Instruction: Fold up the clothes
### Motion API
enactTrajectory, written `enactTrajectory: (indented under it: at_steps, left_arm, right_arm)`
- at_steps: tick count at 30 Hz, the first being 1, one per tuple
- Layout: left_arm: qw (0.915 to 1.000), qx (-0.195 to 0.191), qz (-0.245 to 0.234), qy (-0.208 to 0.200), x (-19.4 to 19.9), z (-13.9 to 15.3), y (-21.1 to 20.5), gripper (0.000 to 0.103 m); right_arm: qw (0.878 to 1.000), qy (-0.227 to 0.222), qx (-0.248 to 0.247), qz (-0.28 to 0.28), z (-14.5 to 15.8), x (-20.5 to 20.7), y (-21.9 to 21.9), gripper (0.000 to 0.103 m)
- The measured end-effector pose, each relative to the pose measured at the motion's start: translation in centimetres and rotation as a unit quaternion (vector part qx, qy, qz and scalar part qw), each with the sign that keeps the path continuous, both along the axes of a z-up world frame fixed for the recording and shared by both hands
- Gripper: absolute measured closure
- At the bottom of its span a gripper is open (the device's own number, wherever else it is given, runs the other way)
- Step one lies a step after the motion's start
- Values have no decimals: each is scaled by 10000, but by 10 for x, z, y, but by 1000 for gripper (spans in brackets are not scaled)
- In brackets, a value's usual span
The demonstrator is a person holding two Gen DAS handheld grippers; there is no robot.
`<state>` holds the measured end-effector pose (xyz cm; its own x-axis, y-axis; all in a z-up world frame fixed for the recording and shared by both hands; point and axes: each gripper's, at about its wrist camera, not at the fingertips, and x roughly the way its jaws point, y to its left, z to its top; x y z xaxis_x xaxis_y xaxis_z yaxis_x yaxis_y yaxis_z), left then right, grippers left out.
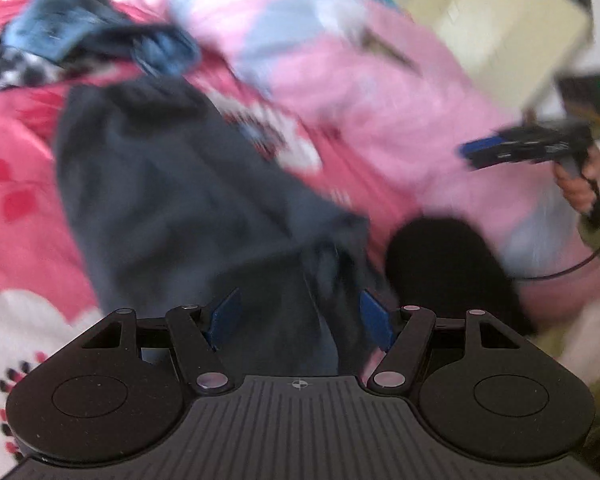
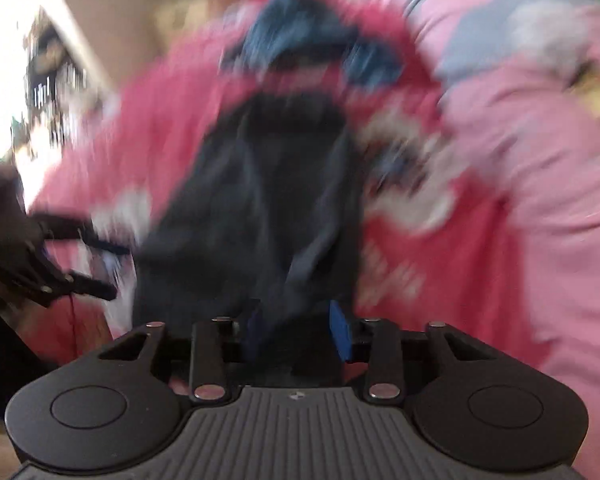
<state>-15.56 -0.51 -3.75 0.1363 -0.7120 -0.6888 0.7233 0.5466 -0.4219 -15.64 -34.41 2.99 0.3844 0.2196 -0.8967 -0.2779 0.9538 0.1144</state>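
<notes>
A dark navy garment (image 1: 172, 184) lies lengthwise on the red patterned bedspread (image 1: 16, 152). My left gripper (image 1: 300, 320) is open, its blue pads wide apart over the garment's near end. In the right wrist view the same garment (image 2: 260, 200) runs away from my right gripper (image 2: 298, 330), whose blue pads stand apart with the dark cloth bunched between them; the blur hides whether they pinch it. The right gripper also shows in the left wrist view (image 1: 472, 152), and the left gripper in the right wrist view (image 2: 100, 264). Both views are motion-blurred.
A pink and pale blue quilt (image 1: 340, 72) is heaped at the right. A blue denim garment (image 1: 80, 32) lies crumpled at the far end, beside a black-and-white patterned cloth (image 1: 8, 68). A black object (image 1: 448, 264) sits by the bed edge.
</notes>
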Motion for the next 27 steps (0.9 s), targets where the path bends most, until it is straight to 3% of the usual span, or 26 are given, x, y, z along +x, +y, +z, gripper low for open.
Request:
enactTrajectory:
  at_steps: [2, 6, 11, 13, 14, 20, 24, 27]
  left_arm:
    - [9988, 314, -360, -71, -17, -15, -14, 37]
    - [9913, 850, -924, -408, -45, -35, -38, 37]
    - [9832, 1099, -1201, -830, -64, -47, -48, 38]
    - [9802, 1137, -1241, -1043, -70, -49, -50, 40]
    - [9784, 1162, -1254, -1160, -73, -50, -50, 41]
    - [9714, 1281, -1264, -1550, -83, -55, -52, 51]
    - [9707, 1326, -1238, -1574, -82, -58, -53, 51]
    - [9637, 1514, -1344, -1743, -86, -63, -59, 51]
  right_arm:
    - [9985, -105, -473, 266, -28, 3, 26, 64]
    - [9925, -253, -929, 748, -57, 6, 64, 64]
    - [9736, -582, -1838, 1225, -85, 6, 97, 65]
    - [9716, -429, -1981, 1218, -96, 9, 95, 97]
    - [9717, -337, -2039, 1144, -98, 10, 91, 98]
    - [9837, 31, -1743, 439, -80, -2, 49, 101]
    - [9883, 205, -1509, 114, -76, -6, 29, 100]
    - [9909, 344, -1301, -35, -78, -4, 23, 100]
